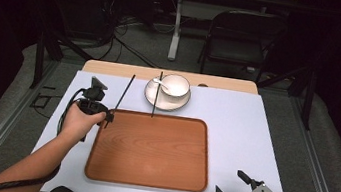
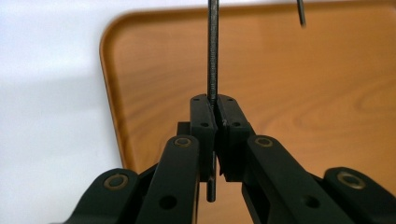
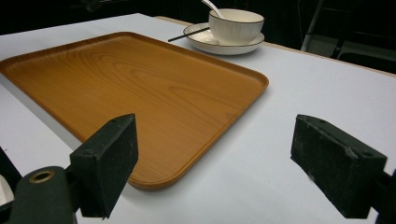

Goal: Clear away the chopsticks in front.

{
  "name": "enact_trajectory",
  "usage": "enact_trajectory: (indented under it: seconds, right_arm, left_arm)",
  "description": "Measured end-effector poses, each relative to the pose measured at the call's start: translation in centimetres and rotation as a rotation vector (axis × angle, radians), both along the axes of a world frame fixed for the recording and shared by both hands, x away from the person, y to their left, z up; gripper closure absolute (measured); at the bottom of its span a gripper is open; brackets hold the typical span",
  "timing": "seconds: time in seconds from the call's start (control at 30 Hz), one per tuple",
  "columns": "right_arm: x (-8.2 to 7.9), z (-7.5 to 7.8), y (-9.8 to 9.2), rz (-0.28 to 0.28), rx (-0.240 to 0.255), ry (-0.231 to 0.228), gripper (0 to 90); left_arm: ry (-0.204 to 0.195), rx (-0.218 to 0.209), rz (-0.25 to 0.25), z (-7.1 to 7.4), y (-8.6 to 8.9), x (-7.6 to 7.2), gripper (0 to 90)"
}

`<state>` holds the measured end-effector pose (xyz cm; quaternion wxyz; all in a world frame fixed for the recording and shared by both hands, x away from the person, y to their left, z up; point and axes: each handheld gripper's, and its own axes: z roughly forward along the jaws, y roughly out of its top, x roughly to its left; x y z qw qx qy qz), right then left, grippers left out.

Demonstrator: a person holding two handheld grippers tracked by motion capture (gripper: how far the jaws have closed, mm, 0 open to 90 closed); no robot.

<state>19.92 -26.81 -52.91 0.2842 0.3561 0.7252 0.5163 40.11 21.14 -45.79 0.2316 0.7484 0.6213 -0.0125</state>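
White table [image 1: 240,121]: bare wooden tray [image 1: 151,149], spoon [image 1: 161,84] in bowl [image 1: 175,85].

The tray [image 1: 151,150] is orange-brown with wood grain. The table [image 1: 236,115] is pale bluish white. The bowl [image 3: 236,25] and plate [image 3: 205,43] are cream with dark rims. The chopsticks [image 2: 213,56] and grippers are black.
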Motion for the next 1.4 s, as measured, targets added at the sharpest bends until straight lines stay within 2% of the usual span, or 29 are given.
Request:
enact_trajectory:
  seconds: [0.1,0.3,0.4,0.57,0.87,1.17,1.4]
  right_arm:
    - [0.0,0.0,0.0,-0.001,-0.001,-0.002,14.4]
    - [0.0,0.0,0.0,-0.004,-0.003,-0.003,14.4]
    - [0.0,0.0,0.0,-0.005,-0.003,-0.002,14.4]
    - [0.0,0.0,0.0,-0.006,-0.003,-0.001,14.4]
    - [0.0,0.0,0.0,-0.010,0.003,-0.002,14.4]
    - [0.0,0.0,0.0,-0.012,0.007,0.001,14.4]
    - [-0.1,0.0,0.0,-0.012,0.008,-0.001,14.4]
  left_arm:
    - [-0.003,-0.002,-0.026,-0.2,0.0,-1.8,86.4]
    - [0.004,-0.043,-0.055,-1.4,0.2,-4.7,86.4]
    - [0.011,-0.064,-0.054,-2.1,0.4,-5.8,86.4]
    - [0.035,-0.069,-0.052,-3.3,0.6,-7.0,86.4]
    - [0.085,-0.064,-0.045,-4.8,0.6,-7.8,86.3]
    - [0.095,-0.020,-0.075,-5.4,-0.4,-7.8,86.2]
    - [0.109,-0.019,-0.067,-6.0,-0.7,-7.6,86.1]
